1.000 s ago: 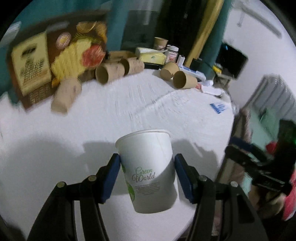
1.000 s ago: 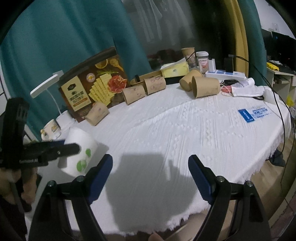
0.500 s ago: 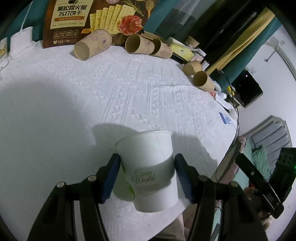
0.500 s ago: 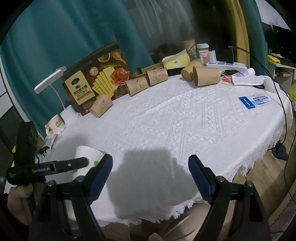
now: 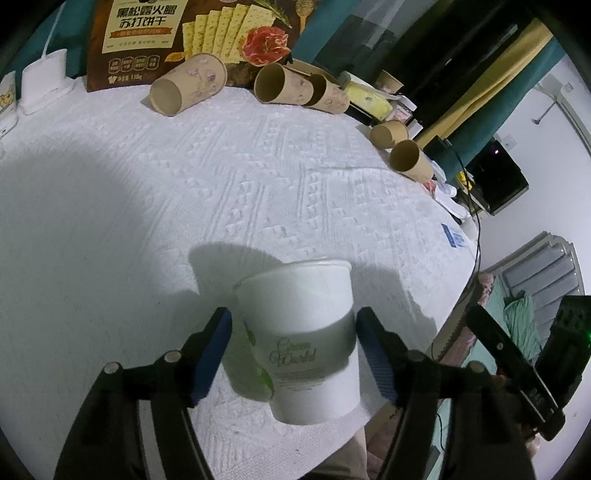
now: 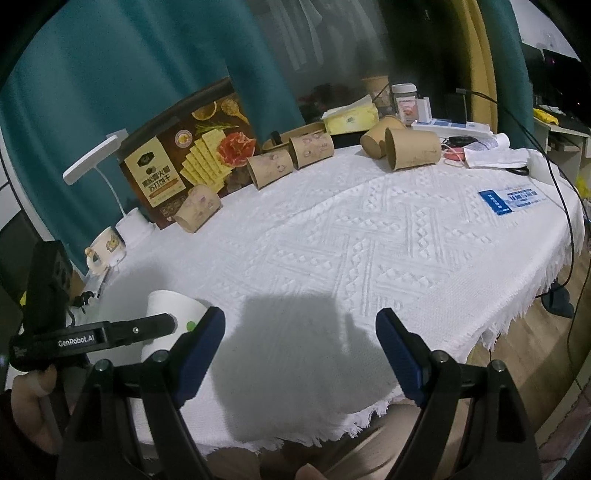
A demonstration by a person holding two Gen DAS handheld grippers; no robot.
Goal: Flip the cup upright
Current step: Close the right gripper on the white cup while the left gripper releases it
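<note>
CUP: white paper cup with green lettering (image 5: 303, 339) upright on white woven tablecloth (image 5: 258, 192), near front edge | LEFT: left gripper (image 5: 295, 354) jaws just opening, pads clear of cup between them | RIGHT: right gripper (image 6: 299, 354) wide open, empty

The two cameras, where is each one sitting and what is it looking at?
Left wrist: sits on the left gripper, looking down its blue fingers at the white cup standing between them; the jaws have just been opening.
Right wrist: sits on the right gripper, open, looking across the white tablecloth; a hand shows at left.
Shared: cup, cracker box, brown cups.
</note>
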